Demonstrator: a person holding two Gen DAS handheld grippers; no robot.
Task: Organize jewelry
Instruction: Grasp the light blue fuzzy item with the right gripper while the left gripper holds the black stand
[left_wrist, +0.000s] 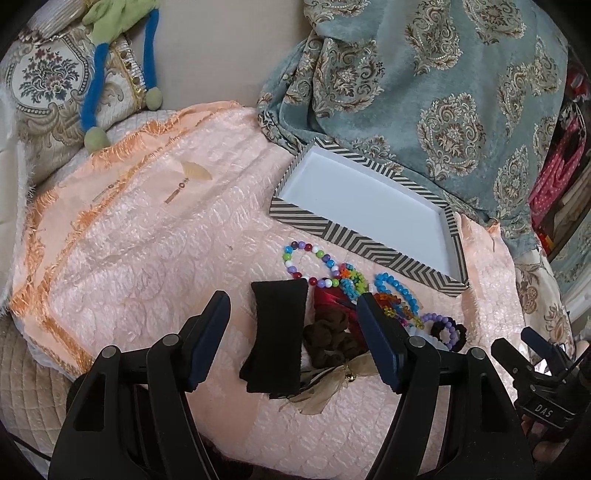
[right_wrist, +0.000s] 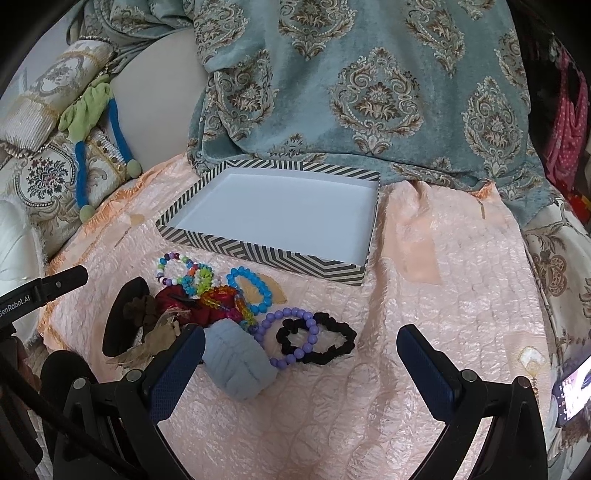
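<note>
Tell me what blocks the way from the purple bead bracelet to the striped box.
Nothing visible does. The purple bead bracelet overlaps a black scrunchie, and bare pink cloth lies between it and the striped box, whose white inside is empty. The right tongs are open.

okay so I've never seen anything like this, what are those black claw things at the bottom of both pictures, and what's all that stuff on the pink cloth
Those claws are two hand-held grippers, each carrying its own camera that looks out along its fingers. One picture comes from the left gripper, the other from the right gripper. Both are open and hold nothing. On the pink quilted cloth lies an empty white tray with a black-and-white striped rim. In front of it sits a pile of jewelry and hair things: a multicoloured bead bracelet, a bright blue bead bracelet, a purple bead bracelet, a black scrunchie, a grey-blue fabric band and a wide black headband.
</note>
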